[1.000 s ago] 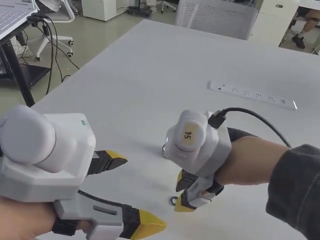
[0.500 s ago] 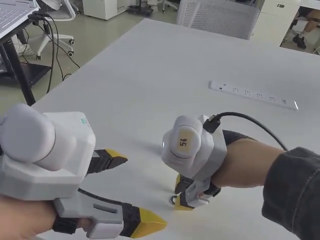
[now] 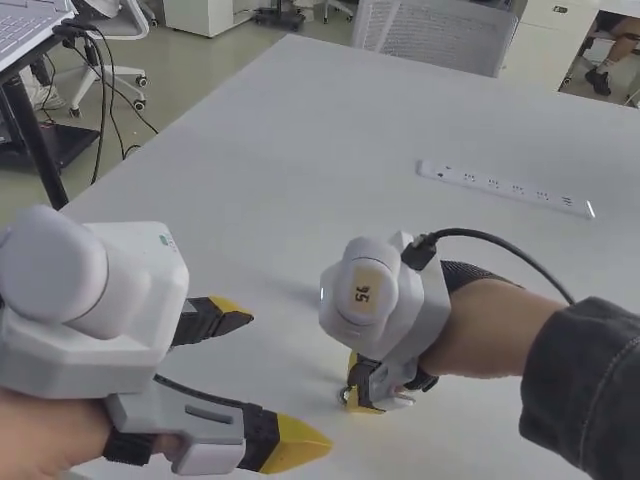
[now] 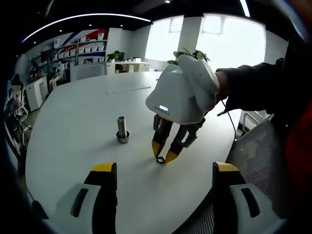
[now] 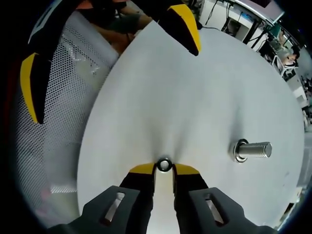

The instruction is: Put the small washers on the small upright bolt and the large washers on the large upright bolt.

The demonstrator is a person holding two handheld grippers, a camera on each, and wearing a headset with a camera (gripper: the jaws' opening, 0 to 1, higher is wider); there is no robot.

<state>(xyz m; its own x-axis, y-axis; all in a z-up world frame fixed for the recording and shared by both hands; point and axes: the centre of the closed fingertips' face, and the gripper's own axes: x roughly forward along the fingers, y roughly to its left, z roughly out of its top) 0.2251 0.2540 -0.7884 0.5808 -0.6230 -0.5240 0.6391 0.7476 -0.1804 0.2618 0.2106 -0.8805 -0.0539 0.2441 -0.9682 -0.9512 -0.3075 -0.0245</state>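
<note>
Steel washer [image 5: 164, 165] (just one) pinched in right claw [image 5: 164, 169], left claw [image 3: 272, 383] spread wide, one upright bolt [image 4: 122, 127]

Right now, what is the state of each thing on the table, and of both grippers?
Left gripper, open, holding nothing.
Right gripper, fingers shut on the washer.
Washer, pinched between the fingertips, down at the table.
Upright bolt, standing, a ring at its base.
Power strip, lying flat, no plugs seen.
</note>
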